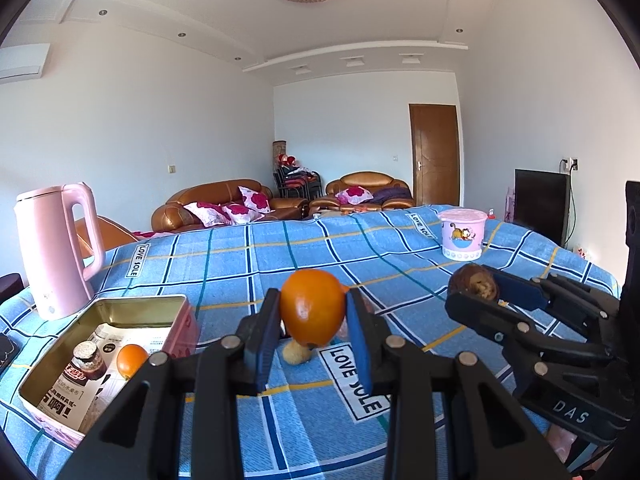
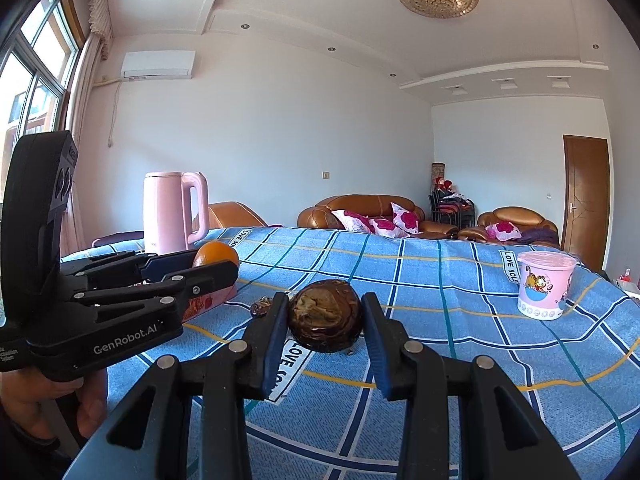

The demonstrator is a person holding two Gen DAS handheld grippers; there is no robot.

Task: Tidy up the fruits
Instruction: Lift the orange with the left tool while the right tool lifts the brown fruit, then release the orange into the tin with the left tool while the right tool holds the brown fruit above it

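My left gripper (image 1: 313, 312) is shut on an orange (image 1: 312, 306), held above the blue checked tablecloth (image 1: 280, 256). To its lower left lies an open pink tin box (image 1: 182, 322) that holds a second orange (image 1: 131, 359) and a small jar (image 1: 88, 364). A pale yellowish fruit (image 1: 297, 354) rests on the cloth under the held orange. My right gripper (image 2: 325, 316) is shut on a dark brown wrinkled fruit (image 2: 325, 316), also lifted off the cloth. In the left wrist view the right gripper (image 1: 476, 288) sits at the right with the brown fruit (image 1: 472, 284). In the right wrist view the left gripper (image 2: 218, 266) sits at the left with its orange (image 2: 216, 254).
A pink kettle (image 1: 56, 248) stands at the table's left rear. A pink lidded cup (image 1: 462, 234) stands at the right rear. Another small dark fruit (image 2: 262, 306) lies on the cloth near the tin. A hand (image 2: 48, 400) holds the left gripper's handle. Sofas stand beyond the table.
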